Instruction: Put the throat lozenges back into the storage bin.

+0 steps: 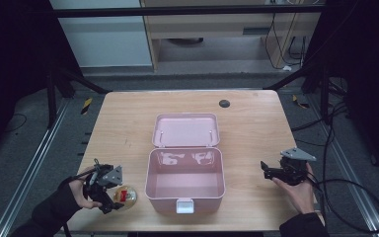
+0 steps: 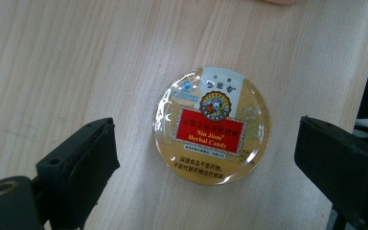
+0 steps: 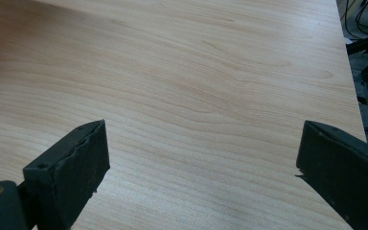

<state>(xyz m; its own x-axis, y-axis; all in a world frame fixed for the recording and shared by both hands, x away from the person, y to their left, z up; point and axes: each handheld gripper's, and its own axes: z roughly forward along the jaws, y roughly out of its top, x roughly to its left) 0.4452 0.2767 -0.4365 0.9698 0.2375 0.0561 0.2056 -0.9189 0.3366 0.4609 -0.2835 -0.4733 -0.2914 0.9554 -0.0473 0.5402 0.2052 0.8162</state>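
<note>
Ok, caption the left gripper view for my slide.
Left gripper open above a round herbal candy tin lying flat on the wooden table.

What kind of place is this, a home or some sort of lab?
Most likely a lab or recording workspace: a bare wooden table stands inside a dark metal frame, loose cables trail over the grey floor, and only a pink box and a candy tin are laid out.
</note>
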